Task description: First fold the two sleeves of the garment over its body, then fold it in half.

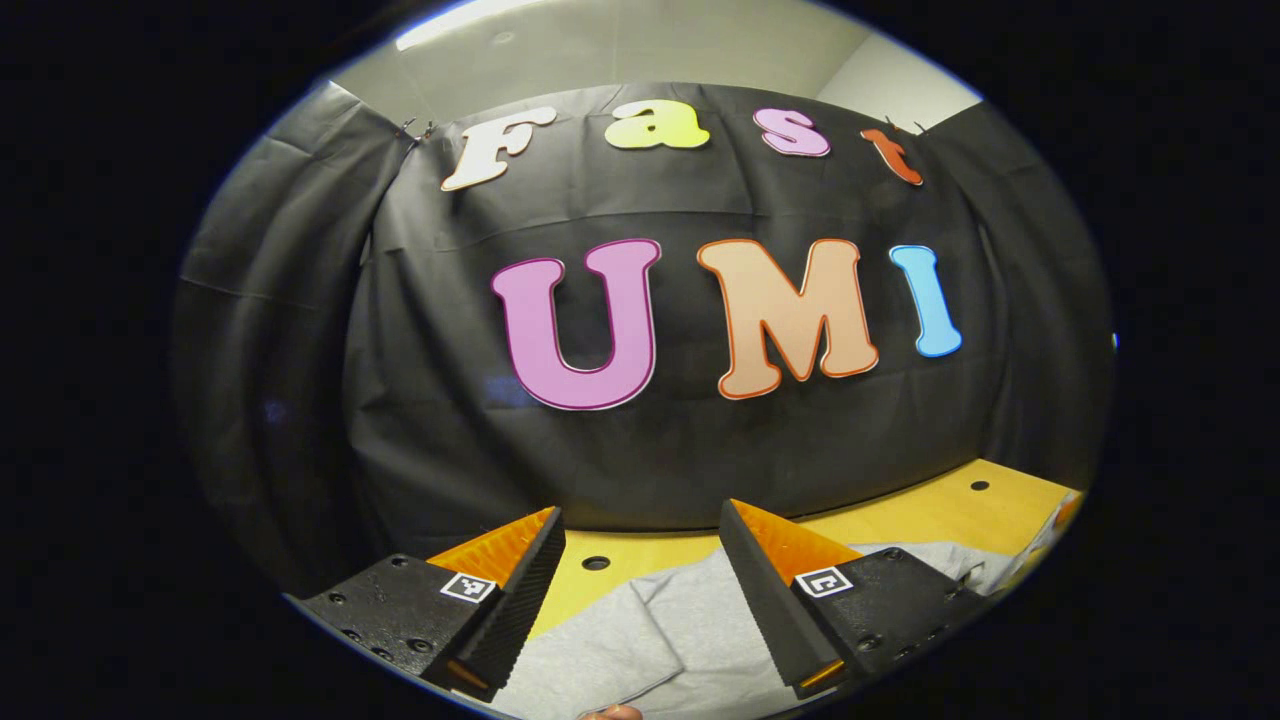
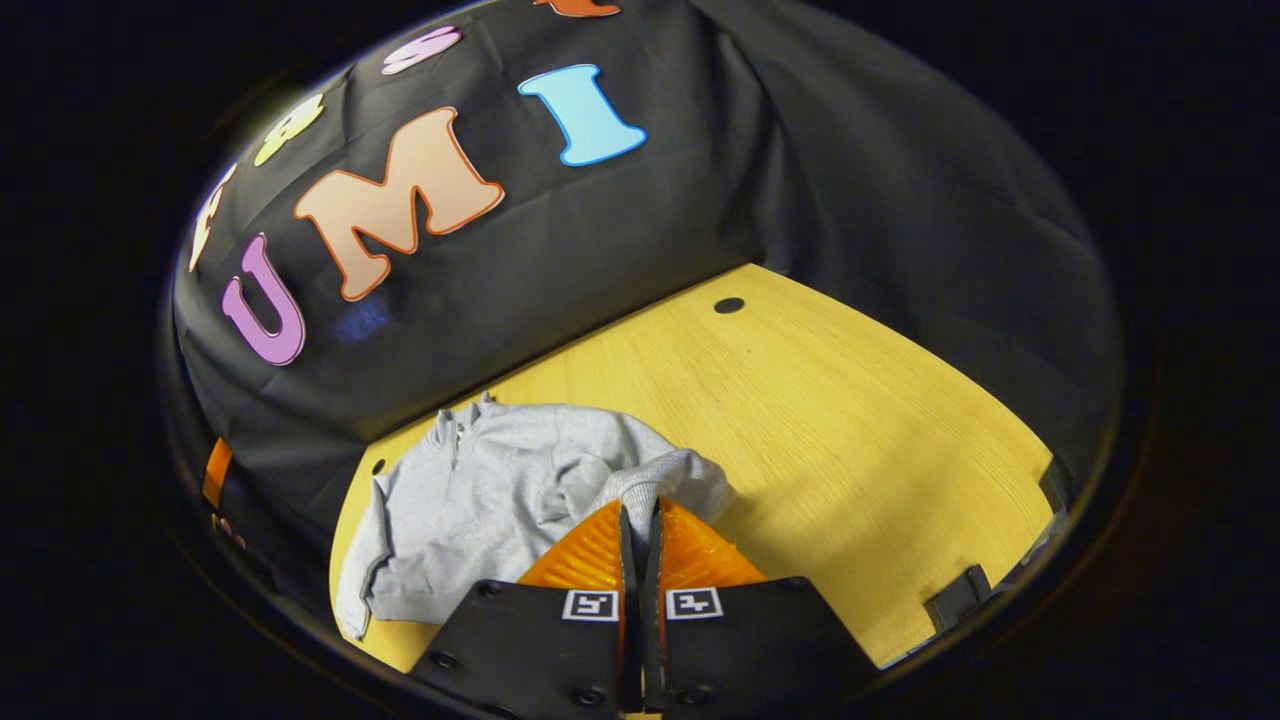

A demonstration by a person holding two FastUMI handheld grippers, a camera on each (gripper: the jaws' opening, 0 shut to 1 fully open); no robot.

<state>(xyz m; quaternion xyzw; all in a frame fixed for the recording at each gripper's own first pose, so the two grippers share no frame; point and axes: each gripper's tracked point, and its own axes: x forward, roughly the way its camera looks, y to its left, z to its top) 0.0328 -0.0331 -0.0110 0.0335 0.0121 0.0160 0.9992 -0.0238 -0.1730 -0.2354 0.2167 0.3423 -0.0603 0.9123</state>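
Right gripper (image 2: 640,520) pinches 1 sleeve (image 2: 665,480) at lower centre.
Left gripper (image 1: 640,560) hangs open over the garment (image 1: 640,640); a thin pinch could slip, dropping the fold short.

No readable words or numbers stand on the garment (image 2: 480,500) or on the desk (image 2: 800,400); each finger of the left gripper (image 1: 640,560) bears a small square black-and-white marker at the lower middle of the left gripper view, coded, not legible as text; the right gripper (image 2: 640,520) carries two like markers at bottom centre of the right gripper view.
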